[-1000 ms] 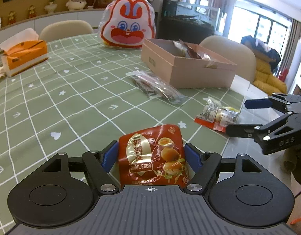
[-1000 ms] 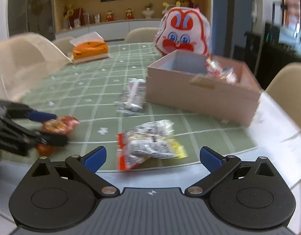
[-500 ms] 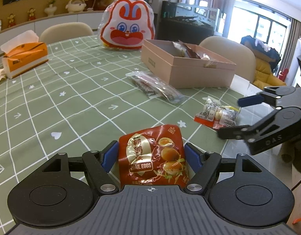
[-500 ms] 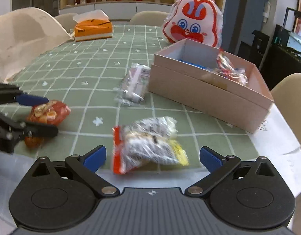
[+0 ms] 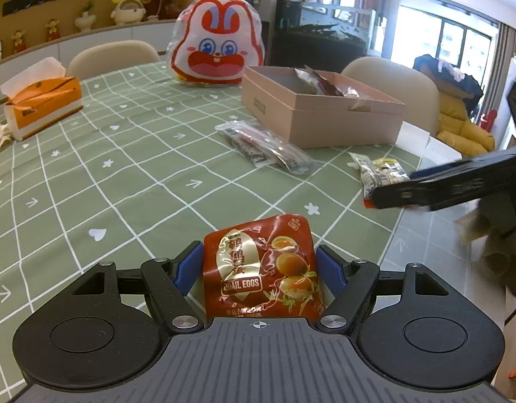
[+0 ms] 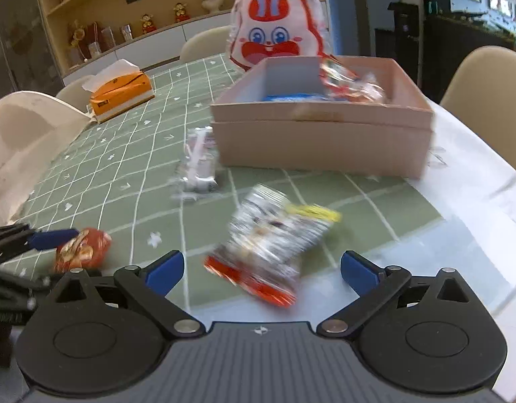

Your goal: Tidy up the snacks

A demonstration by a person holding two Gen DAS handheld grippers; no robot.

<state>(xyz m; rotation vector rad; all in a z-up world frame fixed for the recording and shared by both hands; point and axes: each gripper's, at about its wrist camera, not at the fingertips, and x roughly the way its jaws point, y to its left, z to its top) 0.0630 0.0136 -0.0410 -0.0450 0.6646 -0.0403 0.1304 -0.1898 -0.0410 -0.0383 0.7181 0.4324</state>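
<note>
Green tablecloth (image 5: 130,174) carries quail-egg pack (image 5: 261,268) clamped in left gripper (image 5: 259,267); right gripper (image 6: 261,265) gapes around silver packet (image 6: 274,238).

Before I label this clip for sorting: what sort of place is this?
Probably a home dining room: a table under a green grid tablecloth, beige chairs around it, and figurine shelves behind.

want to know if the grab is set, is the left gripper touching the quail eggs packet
Touching. In the left wrist view both blue pads of the left gripper press against the sides of the quail eggs packet, with no gap visible on either side.
</note>
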